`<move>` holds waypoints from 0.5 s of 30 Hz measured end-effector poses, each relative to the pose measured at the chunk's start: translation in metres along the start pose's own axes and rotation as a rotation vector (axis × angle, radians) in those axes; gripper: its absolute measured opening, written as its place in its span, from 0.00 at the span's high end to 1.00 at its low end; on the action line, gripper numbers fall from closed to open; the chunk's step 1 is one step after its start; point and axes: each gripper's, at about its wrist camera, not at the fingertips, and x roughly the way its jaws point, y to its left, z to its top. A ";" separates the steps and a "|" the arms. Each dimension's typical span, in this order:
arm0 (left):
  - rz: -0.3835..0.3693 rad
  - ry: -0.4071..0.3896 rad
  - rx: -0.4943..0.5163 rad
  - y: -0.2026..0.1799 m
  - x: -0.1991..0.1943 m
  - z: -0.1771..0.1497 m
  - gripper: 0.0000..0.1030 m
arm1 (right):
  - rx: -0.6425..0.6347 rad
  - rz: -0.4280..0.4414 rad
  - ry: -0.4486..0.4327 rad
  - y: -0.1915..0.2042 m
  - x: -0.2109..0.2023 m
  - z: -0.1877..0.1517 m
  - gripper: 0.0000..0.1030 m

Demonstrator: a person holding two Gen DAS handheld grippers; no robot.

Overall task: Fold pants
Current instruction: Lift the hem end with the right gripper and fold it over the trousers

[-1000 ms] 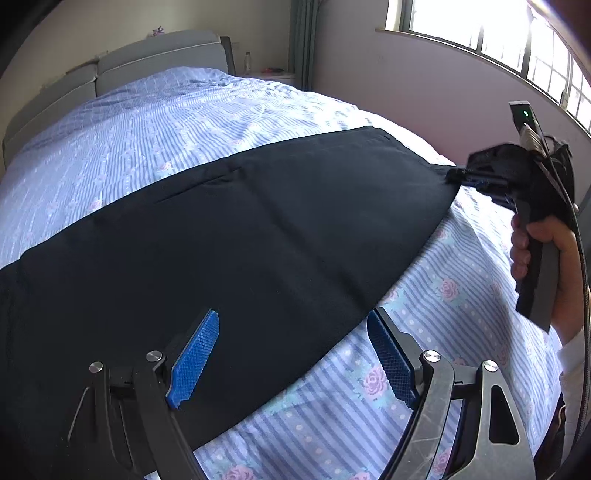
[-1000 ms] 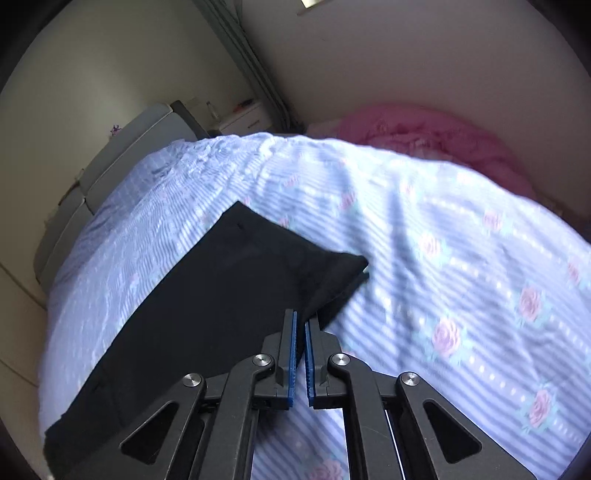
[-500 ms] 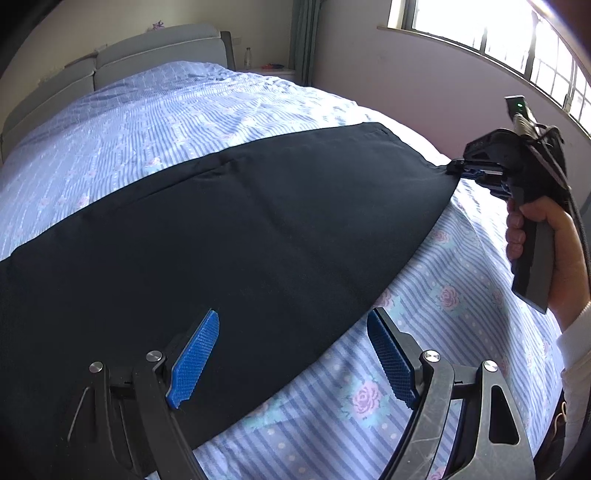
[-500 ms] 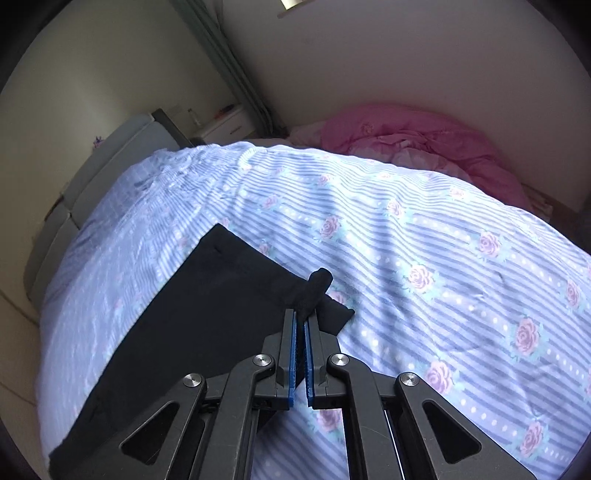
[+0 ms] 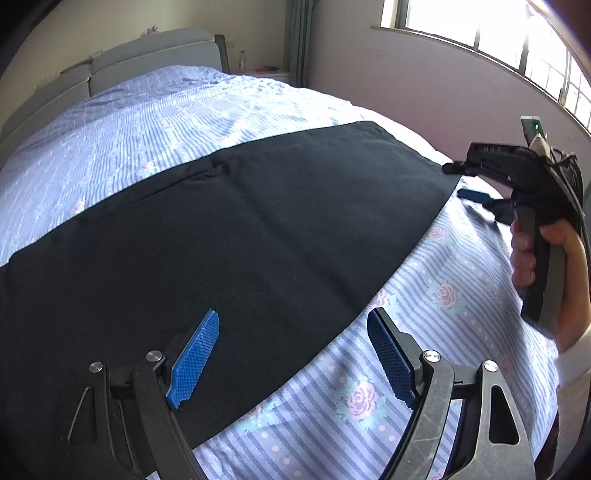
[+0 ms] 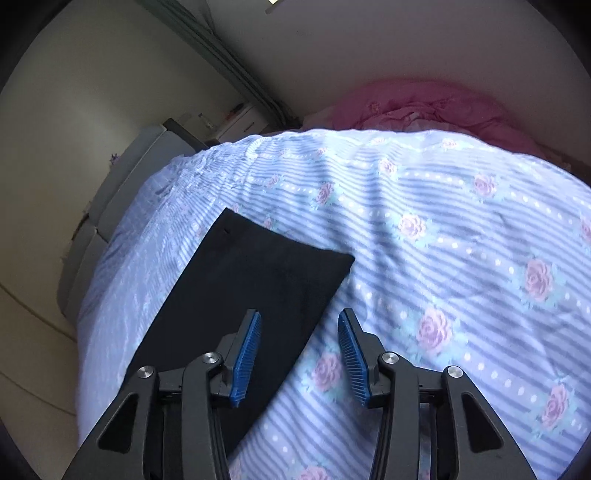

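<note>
Broadly, the bed (image 5: 155,122) fills the room, covered by a blue striped sheet (image 6: 461,258) printed with pink roses, its grey headboard (image 5: 147,55) against the far wall. A window (image 5: 480,26) runs along the side wall, and a pink quilt (image 6: 424,107) lies heaped beyond the bed's far edge.

The pants (image 5: 240,240), black, lie flat across the sheet in one long smooth band. One end is squared off near the window side of the bed; the other end runs out of view past the left wrist camera's edge. A faint seam line crosses the cloth lengthwise. From the right wrist view the squared end (image 6: 258,280) rests flat on the sheet with its corner lying free.

The left gripper (image 5: 291,354) hangs over the near edge of the pants with its jaws spread wide; one blue pad sits above the black cloth, the other above the striped sheet, and nothing is pinched between them.

The right gripper (image 6: 299,354), held by a person's hand (image 5: 554,258) in a white sleeve (image 5: 574,373), sits just beside the squared end of the pants. Its jaws have just been opening and now stand apart, one over the cloth's edge and one over the sheet; the pads press on nothing.
</note>
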 end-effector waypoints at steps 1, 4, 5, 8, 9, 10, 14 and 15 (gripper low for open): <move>0.003 -0.007 0.007 -0.001 -0.002 -0.001 0.20 | 0.009 0.016 0.018 -0.001 0.003 -0.003 0.56; 0.014 -0.016 0.027 -0.004 -0.005 -0.003 0.20 | -0.001 0.002 0.032 -0.002 0.017 -0.007 0.56; 0.016 -0.022 0.027 -0.005 -0.006 -0.004 0.20 | -0.004 -0.006 0.026 -0.001 0.021 -0.006 0.56; 0.024 -0.014 0.009 -0.006 -0.003 -0.007 0.20 | -0.002 -0.037 0.013 0.004 0.034 -0.001 0.57; 0.018 -0.005 0.004 -0.005 -0.001 -0.007 0.20 | -0.020 -0.067 0.011 0.008 0.039 0.001 0.60; 0.013 0.006 0.001 -0.005 0.000 -0.008 0.20 | -0.032 -0.093 0.007 0.012 0.041 0.002 0.70; 0.010 -0.007 -0.018 0.007 -0.007 -0.011 0.20 | -0.168 -0.160 -0.055 0.043 0.026 0.003 0.94; 0.010 -0.015 -0.025 0.013 -0.011 -0.011 0.20 | -0.231 -0.174 -0.087 0.056 0.015 0.003 0.94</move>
